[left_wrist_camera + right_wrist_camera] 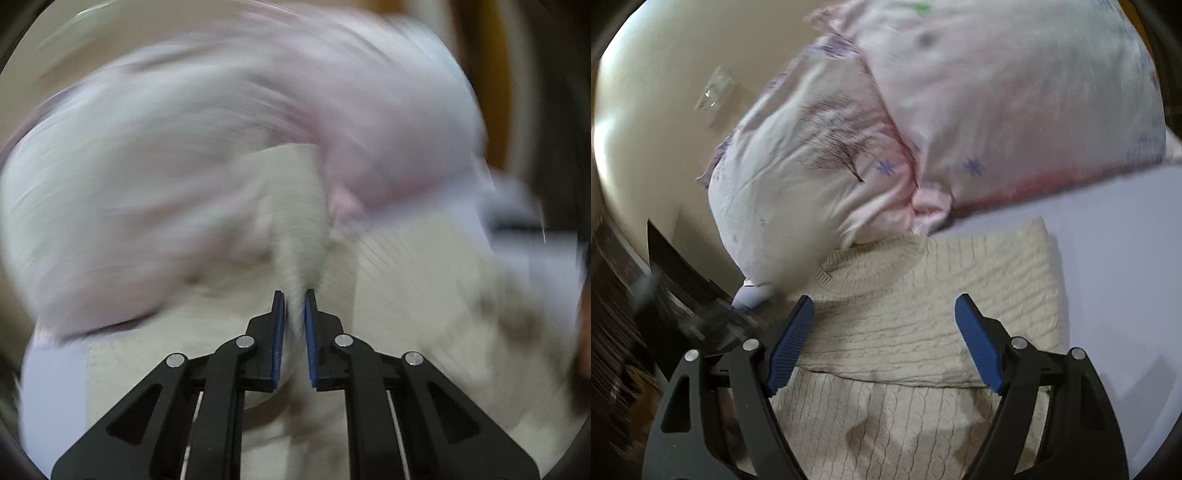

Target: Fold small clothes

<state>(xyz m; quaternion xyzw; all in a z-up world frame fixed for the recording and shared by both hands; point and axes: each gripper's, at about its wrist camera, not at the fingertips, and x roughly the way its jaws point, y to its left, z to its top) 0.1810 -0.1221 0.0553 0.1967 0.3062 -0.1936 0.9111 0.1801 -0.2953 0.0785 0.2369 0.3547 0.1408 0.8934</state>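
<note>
Right wrist view shows our right gripper [884,325] with its jaws wide apart, hanging just above the cream knitted sweater [923,302]; nothing is between the blue pads [979,347]. The sweater lies on the pale lavender bed sheet [1108,258], partly folded; one layer ends in a straight edge that runs across from left to right just in front of the jaws, and a ribbed part continues below it toward the camera. Its collar points away from us and touches the pink patterned pillow [1015,92], which lies beside a second, whiter pillow [783,184] on the left.

Left wrist view is strongly blurred; our left gripper [294,314] has its jaws nearly together, clamped on a thin ridge of the cream knit that rises straight ahead from the jaws. We cannot tell from this view which part of the sweater it is.

We judge that the fold is under way and that the left hand carries the cloth, while the right one is free to press or take an edge. Open room lies to the right, over the bare sheet; ahead, the pillows crowd the collar; on the left the bed seems to end close to dark furniture, so a sweep to that side has little space.
</note>
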